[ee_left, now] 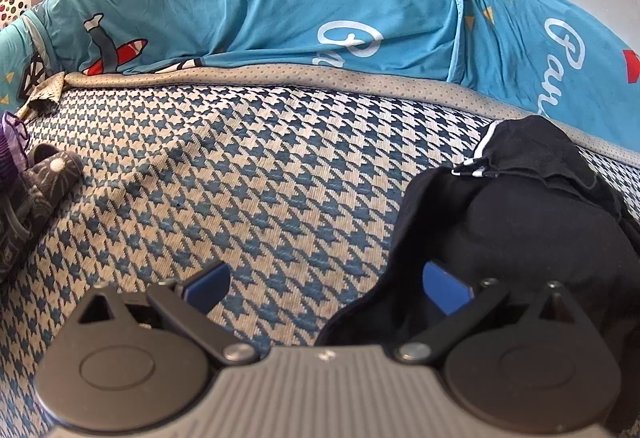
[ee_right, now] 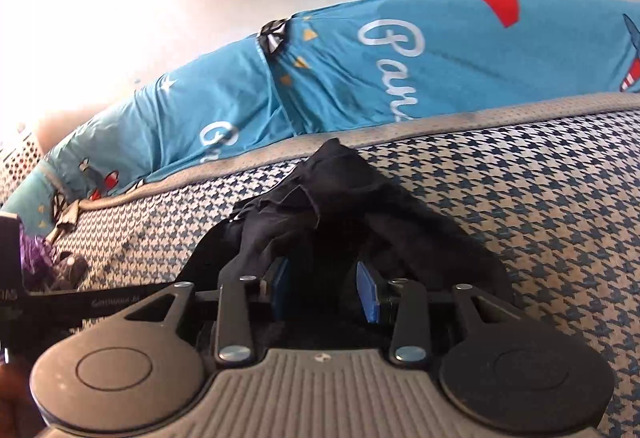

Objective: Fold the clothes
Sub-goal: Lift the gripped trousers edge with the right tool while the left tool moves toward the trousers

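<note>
One black garment (ee_left: 516,213) lies bunched on the blue-and-white houndstooth mattress (ee_left: 240,173), just short of the grey dotted border (ee_left: 280,75) that edges it. How it is folded is hard to read: the cloth is so dark that its layers merge, and only a thin white stripe near its top stands out. Its near part is hidden behind both tools.

The left gripper (ee_left: 326,290) has its two blue pads set wide apart over bare mattress, nothing between them, though the garment's hem covers part of the right-hand pad (ee_left: 446,288). The right gripper (ee_right: 324,286) has its fingers partly apart with the garment's dark cloth between them; whether the pads still touch it cannot be told, as the gap is in shadow.

Beyond the border lie two teal pillows (ee_left: 280,9), each printed with white script cut off by folds, reading only "Pan" on one. At the mattress's far left edge sit a purple bundle (ee_left: 12,149) and a dark patterned cloth (ee_left: 44,181), both cropped. A black strap (ee_right: 100,304) beside the garment carries small print too blurred to read
</note>
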